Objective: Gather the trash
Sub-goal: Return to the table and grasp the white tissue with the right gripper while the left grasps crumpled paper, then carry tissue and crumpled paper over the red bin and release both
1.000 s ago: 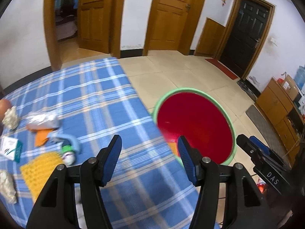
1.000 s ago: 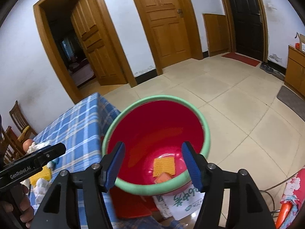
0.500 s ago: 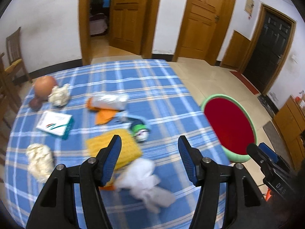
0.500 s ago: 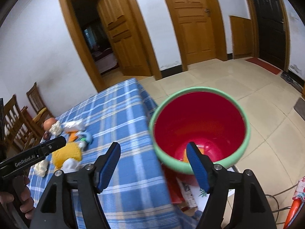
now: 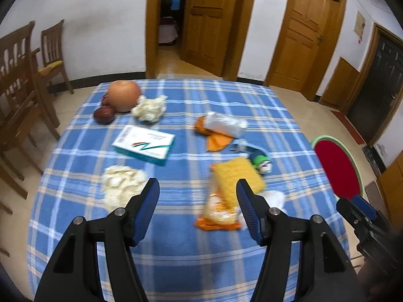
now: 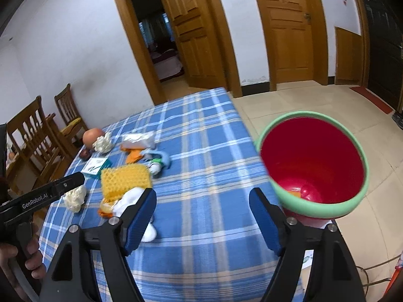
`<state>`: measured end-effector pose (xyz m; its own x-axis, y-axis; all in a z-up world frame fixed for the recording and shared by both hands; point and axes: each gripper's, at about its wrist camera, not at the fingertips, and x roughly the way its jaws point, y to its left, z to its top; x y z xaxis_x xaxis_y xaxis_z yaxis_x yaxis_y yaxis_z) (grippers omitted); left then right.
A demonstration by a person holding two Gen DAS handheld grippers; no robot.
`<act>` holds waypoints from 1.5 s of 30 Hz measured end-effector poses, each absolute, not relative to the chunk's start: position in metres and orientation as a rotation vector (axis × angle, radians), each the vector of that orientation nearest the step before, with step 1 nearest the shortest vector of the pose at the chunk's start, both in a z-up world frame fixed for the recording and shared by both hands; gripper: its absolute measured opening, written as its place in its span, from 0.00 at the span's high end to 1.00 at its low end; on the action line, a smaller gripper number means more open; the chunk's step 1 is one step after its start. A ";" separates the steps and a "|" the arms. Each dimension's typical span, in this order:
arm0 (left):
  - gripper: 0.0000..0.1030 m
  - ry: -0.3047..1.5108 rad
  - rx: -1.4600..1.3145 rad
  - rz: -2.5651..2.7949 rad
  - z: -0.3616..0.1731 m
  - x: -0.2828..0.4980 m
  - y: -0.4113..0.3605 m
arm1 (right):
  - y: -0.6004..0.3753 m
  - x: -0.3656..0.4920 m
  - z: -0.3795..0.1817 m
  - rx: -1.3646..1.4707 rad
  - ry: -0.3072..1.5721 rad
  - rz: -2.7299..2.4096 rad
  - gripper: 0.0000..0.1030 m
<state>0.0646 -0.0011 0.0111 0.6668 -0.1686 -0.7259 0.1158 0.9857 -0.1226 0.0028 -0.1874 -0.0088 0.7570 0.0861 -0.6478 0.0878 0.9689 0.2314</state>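
Observation:
A table with a blue plaid cloth (image 5: pixel 176 239) carries scattered trash: a yellow foam net (image 5: pixel 238 176) over an orange snack wrapper (image 5: pixel 217 220), crumpled white tissue (image 5: pixel 121 183), a second tissue ball (image 5: pixel 149 108), a silver packet on orange scraps (image 5: pixel 224 125), a green-and-white box (image 5: pixel 143 144) and a small bottle (image 5: pixel 260 161). A red bin with a green rim (image 6: pixel 312 163) stands off the table's right edge, with orange scraps inside. My left gripper (image 5: pixel 197 209) is open and empty over the near table. My right gripper (image 6: pixel 202 216) is open and empty between table and bin.
An apple (image 5: pixel 123 95) and dark red fruits (image 5: pixel 103 114) lie at the far left of the table. Wooden chairs (image 5: pixel 22 80) stand to the left. Tiled floor (image 6: pixel 314 100) and wooden doors lie beyond. Papers lie on the floor by the bin.
Both grippers have swung left, away from the bin and toward the table. The trash on the cloth now fills the left wrist view. Both stay open.

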 end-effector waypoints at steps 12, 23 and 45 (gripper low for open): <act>0.37 0.870 -0.095 -0.033 -0.020 0.075 0.050 | -0.137 0.024 -0.035 0.212 0.795 0.091 0.23; 0.37 0.927 -0.123 -0.003 -0.049 0.091 0.067 | -0.120 0.034 -0.048 0.199 0.829 0.121 0.23; 0.61 0.917 -0.144 -0.078 -0.051 0.087 0.063 | -0.100 0.035 -0.056 0.209 0.852 0.268 0.74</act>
